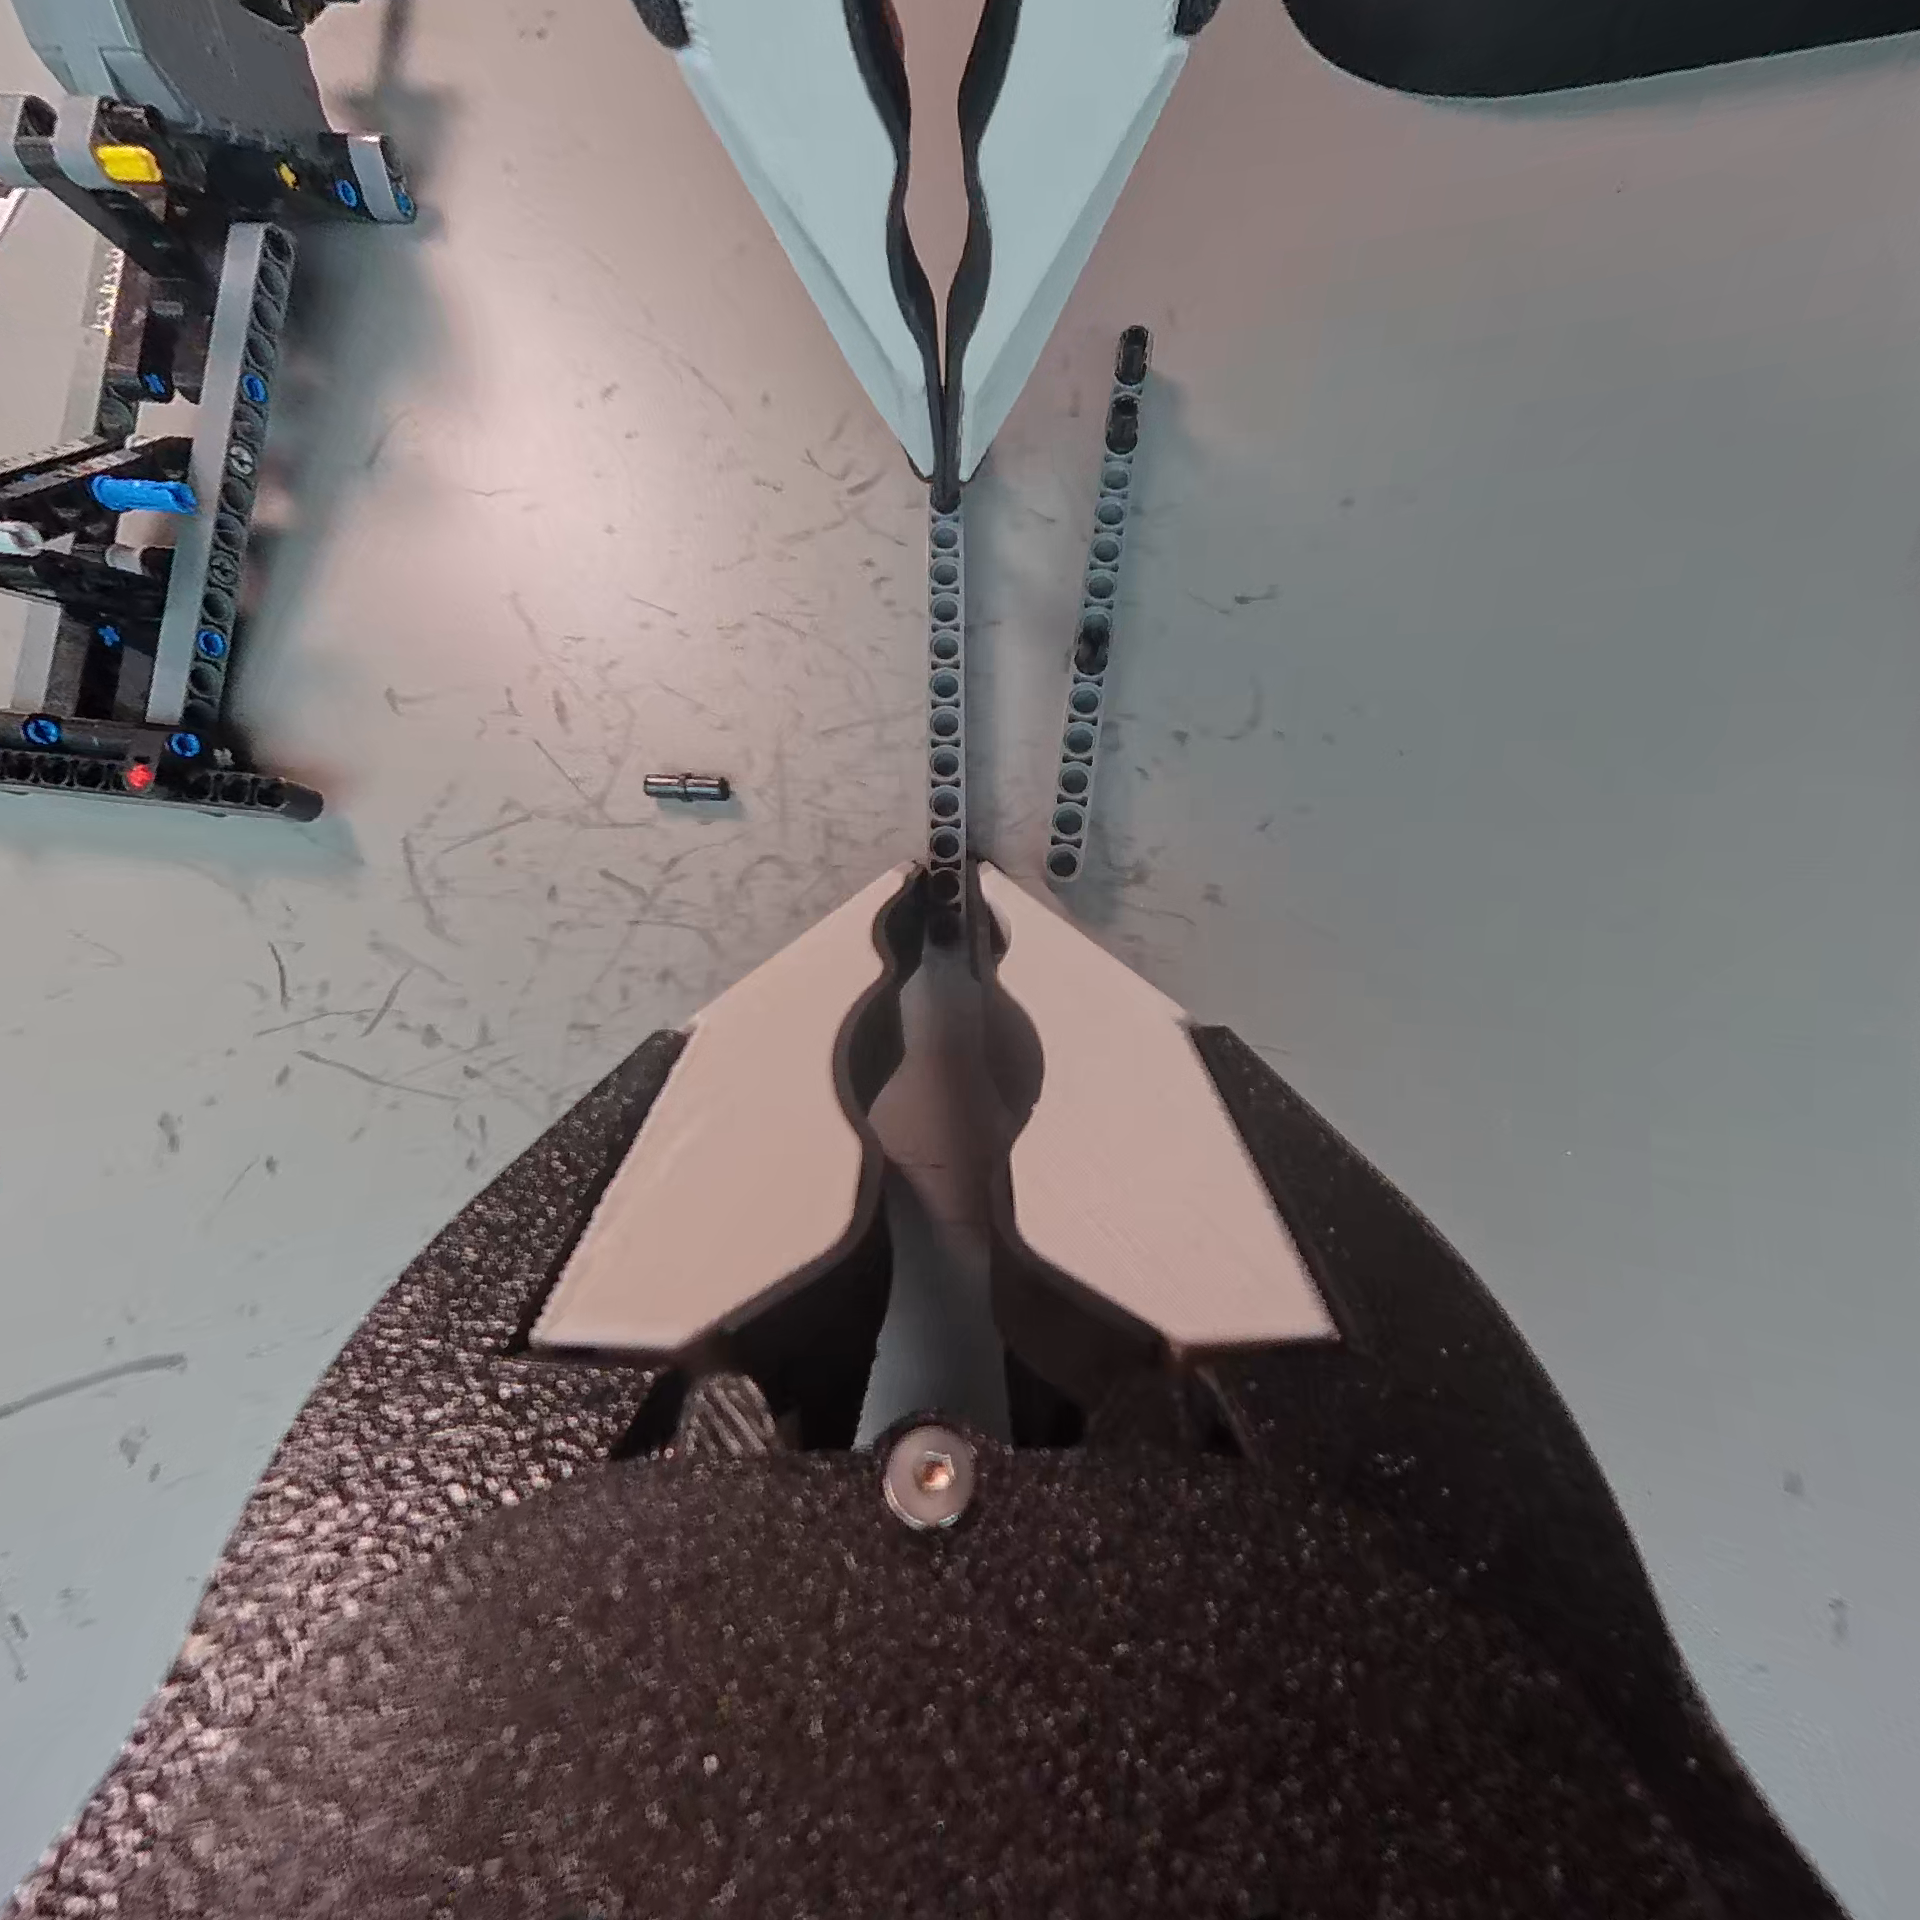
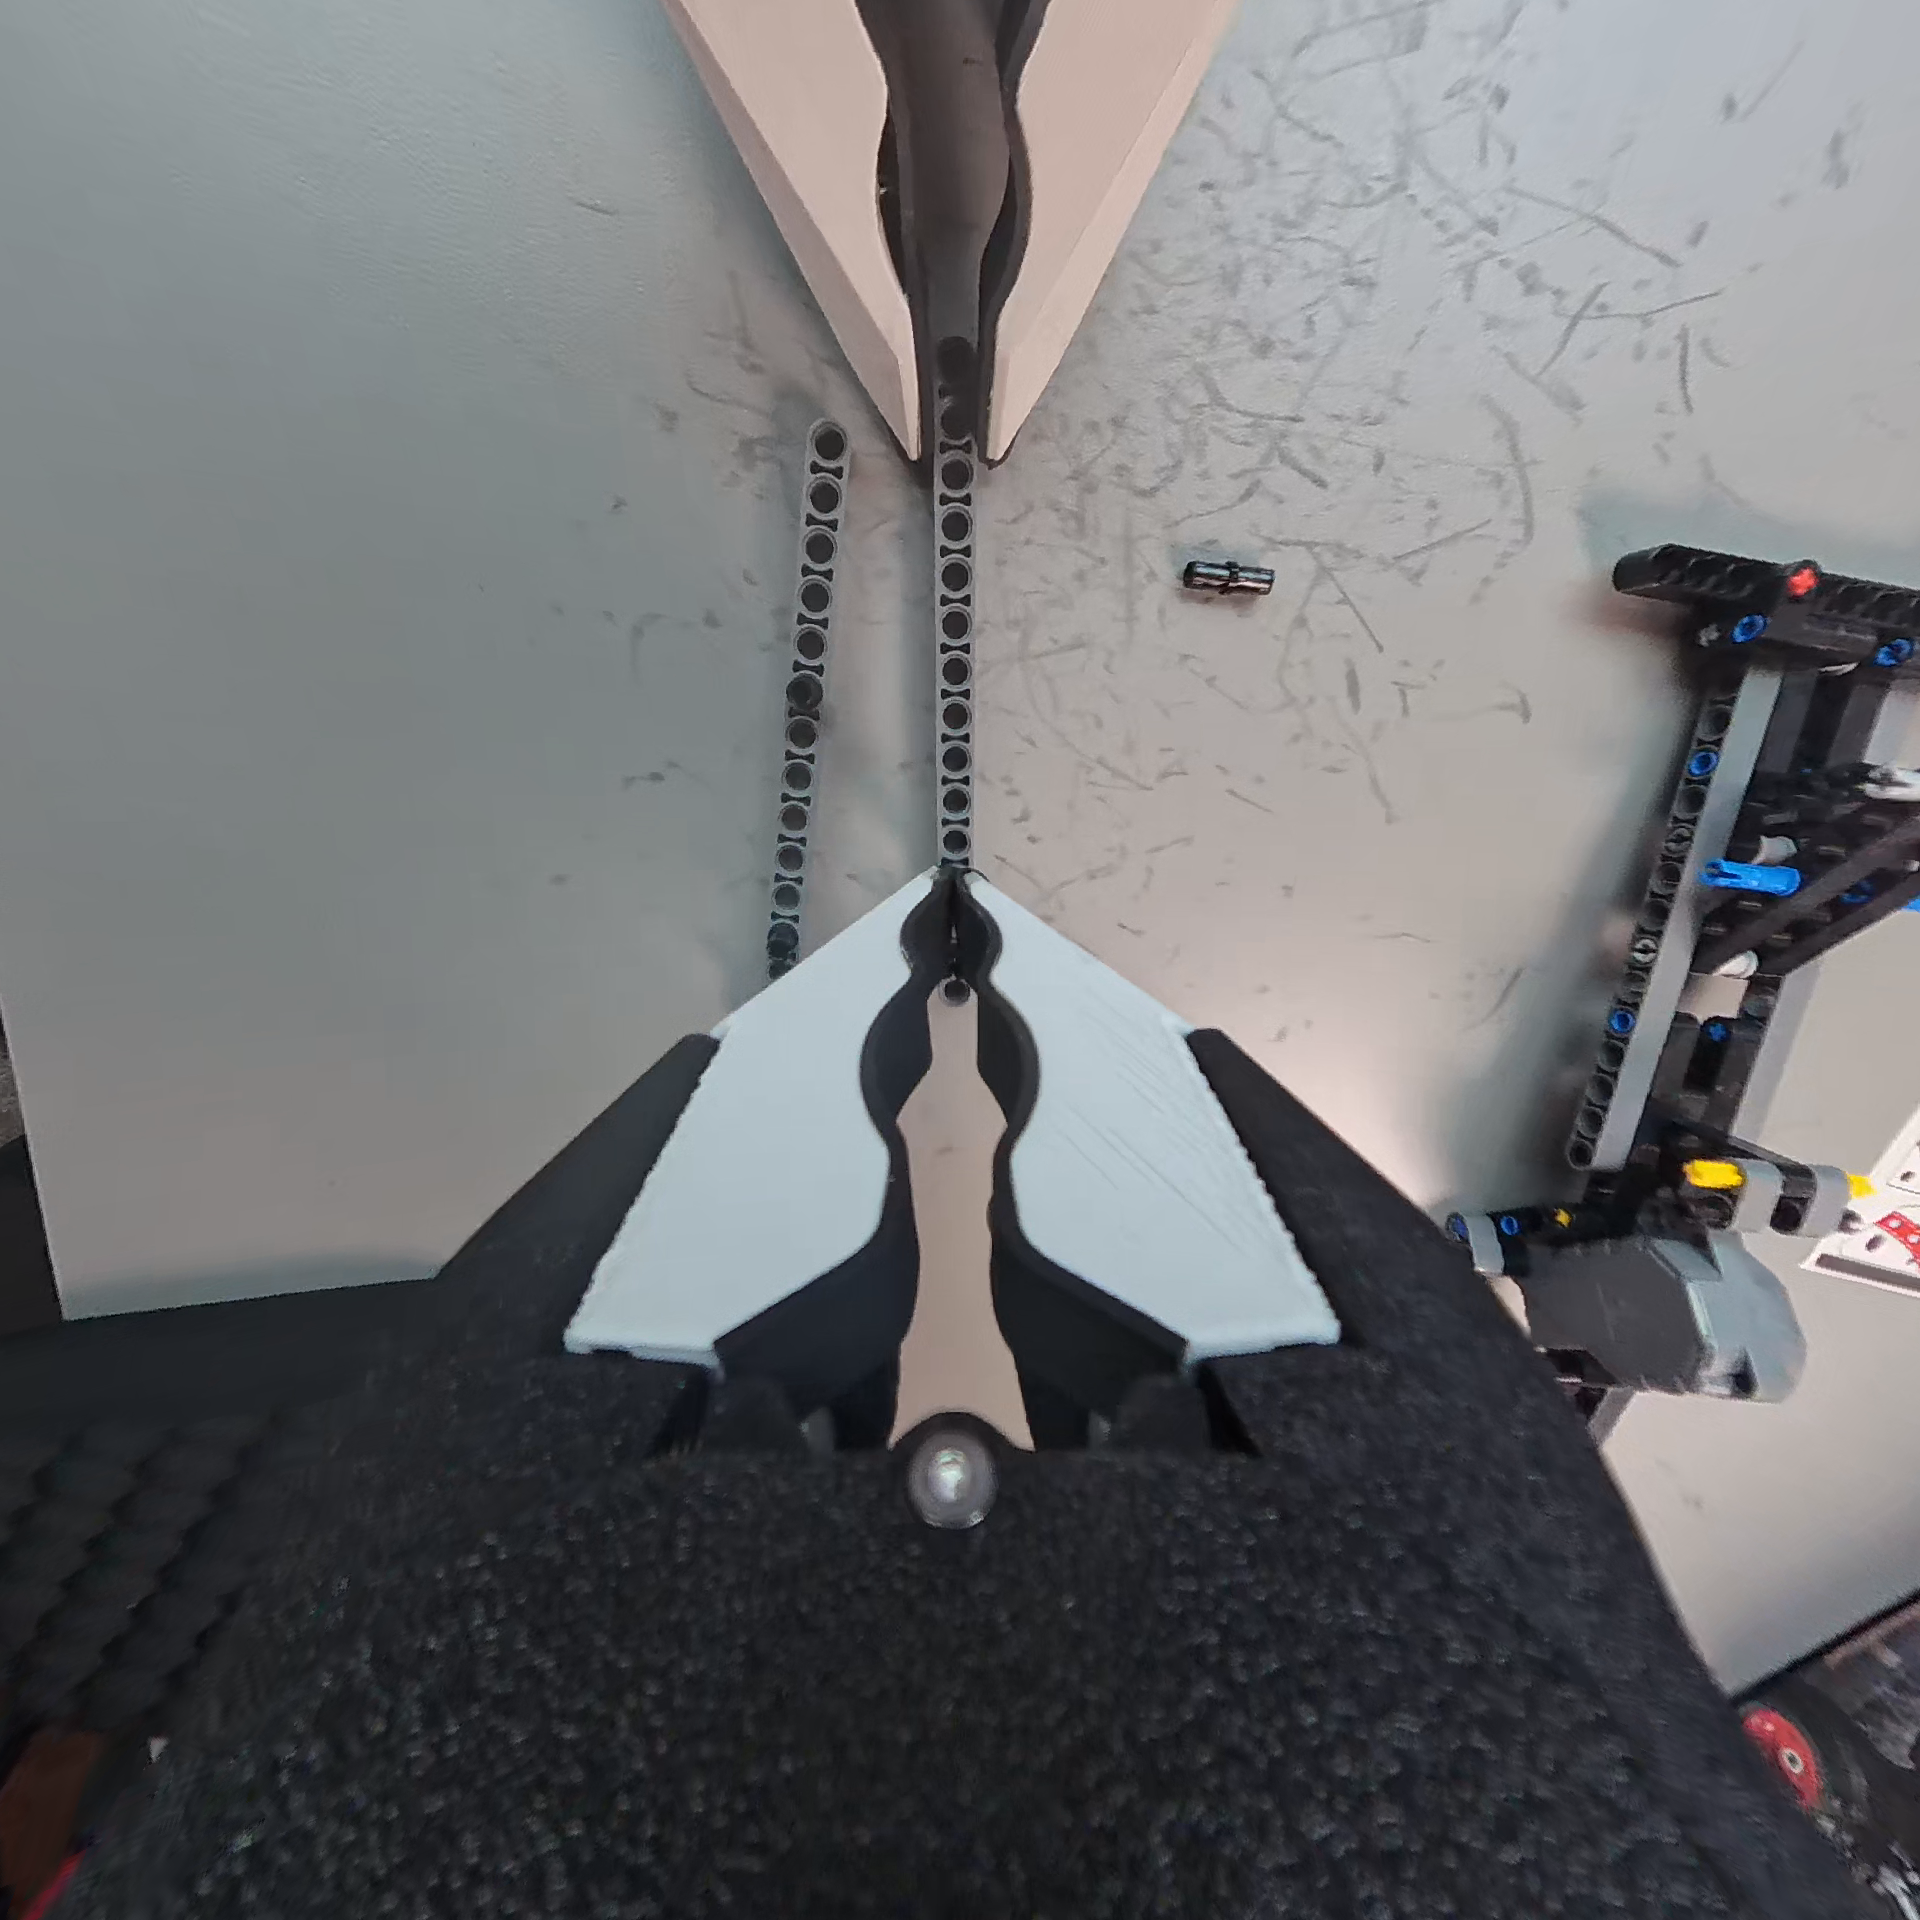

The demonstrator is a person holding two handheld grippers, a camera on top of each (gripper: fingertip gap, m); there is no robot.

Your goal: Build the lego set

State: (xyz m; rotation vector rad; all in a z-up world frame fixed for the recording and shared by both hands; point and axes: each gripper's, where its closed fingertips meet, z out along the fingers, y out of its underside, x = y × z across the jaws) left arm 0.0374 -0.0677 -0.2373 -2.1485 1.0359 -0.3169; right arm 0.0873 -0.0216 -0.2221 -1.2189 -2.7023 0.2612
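Observation:
A long grey holed beam (image 1: 945,675) lies lengthwise between my two grippers, which face each other. My left gripper (image 1: 948,894) is shut on its near end, the pads pressing on the beam's sides; it also shows in the right wrist view (image 2: 954,447). My right gripper (image 2: 951,883) is shut, its pads together, with the tips right over the beam's (image 2: 954,665) other end. One end hole shows below, between the fingers. It also shows in the left wrist view (image 1: 945,480). A second grey beam (image 1: 1096,623) with black pins in some holes lies alongside on the table.
A loose black pin (image 1: 686,787) lies on the scratched grey table (image 1: 1507,935). The partly built black and grey model (image 1: 156,468) with blue pins stands at the side and shows in the right wrist view (image 2: 1745,883), with a sticker sheet (image 2: 1881,1236) beside it. My right fingertips sit around 8 cm from my left ones.

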